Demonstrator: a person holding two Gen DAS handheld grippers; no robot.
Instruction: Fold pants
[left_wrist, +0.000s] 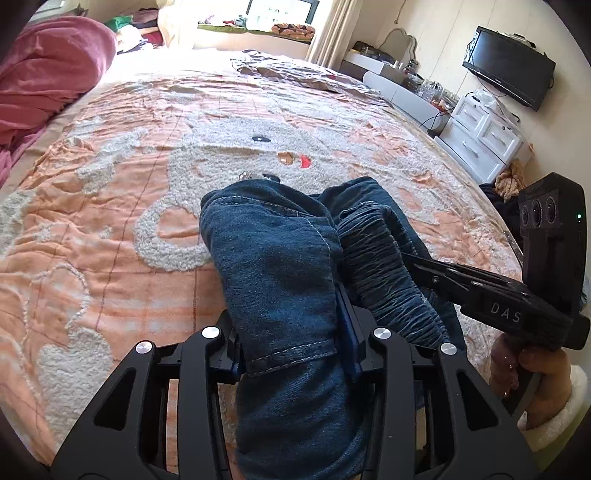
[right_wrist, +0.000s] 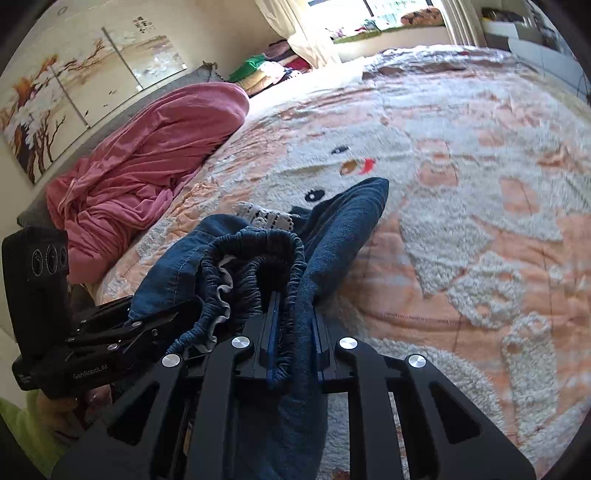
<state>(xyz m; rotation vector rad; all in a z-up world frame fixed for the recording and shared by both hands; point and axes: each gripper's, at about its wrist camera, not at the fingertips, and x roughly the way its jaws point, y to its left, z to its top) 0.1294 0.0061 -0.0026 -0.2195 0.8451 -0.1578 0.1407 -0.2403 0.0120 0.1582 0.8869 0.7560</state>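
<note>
Holding the pants up in a bunch over the near edge of the bed, we have both tools gripping them. The left gripper has its jaws clenched on a thick fold of denim near a stitched seam; the right gripper has its jaws clenched on the gathered elastic waistband.

To do this step well, we judge that we should draw the 2 hands apart along the waistband until it runs taut and level, then lower the cloth flat onto the bedspread before any fold. Slack between the grips would leave wrinkles.

As for direction, the pants are crumpled, so no clean long axis shows. The waist end sits at the jaws, and a tongue of denim reaches away toward the far edge of the bed.
</note>
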